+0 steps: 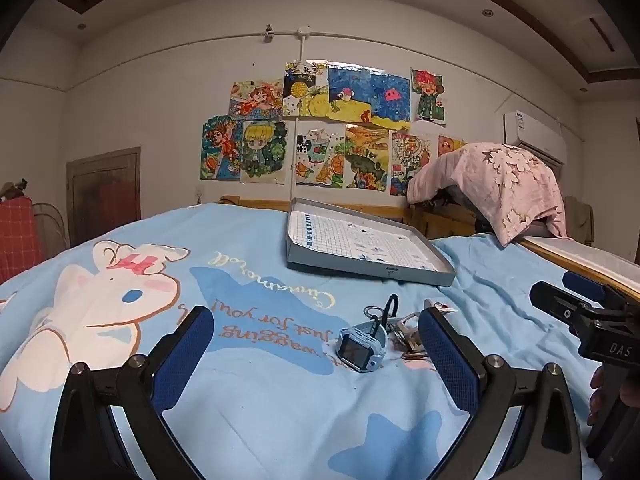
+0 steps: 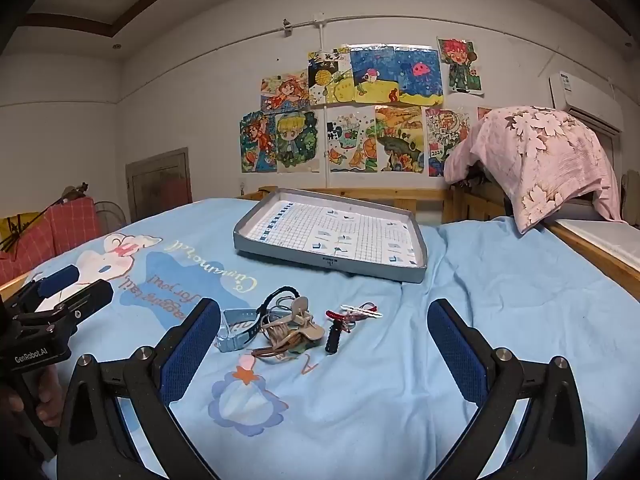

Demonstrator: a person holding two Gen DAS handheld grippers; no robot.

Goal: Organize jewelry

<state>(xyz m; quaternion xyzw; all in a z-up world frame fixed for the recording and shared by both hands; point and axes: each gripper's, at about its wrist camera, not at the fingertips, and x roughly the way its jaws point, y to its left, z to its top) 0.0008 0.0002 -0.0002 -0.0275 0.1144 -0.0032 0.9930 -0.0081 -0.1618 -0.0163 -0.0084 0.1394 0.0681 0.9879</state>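
Observation:
A small heap of jewelry lies on the blue bedspread. It holds a light-blue watch (image 1: 362, 346) (image 2: 234, 330), a black cord loop (image 2: 280, 294), a tan pendant on brown cords (image 2: 298, 326), a black and red piece (image 2: 334, 334) and a red-white clip (image 2: 360, 311). A grey tray (image 1: 360, 266) (image 2: 328, 268) lined with grid paper lies beyond the heap. My left gripper (image 1: 316, 338) is open, the watch between its fingers. My right gripper (image 2: 324, 330) is open around the heap. Both hold nothing.
The bedspread (image 1: 260, 400) has a white cartoon dog print at the left. A pink floral cloth (image 2: 548, 152) covers something at the right rail. The wooden bed frame (image 2: 596, 252) runs along the right and far edges. Each gripper shows in the other's view (image 1: 592, 320) (image 2: 52, 312).

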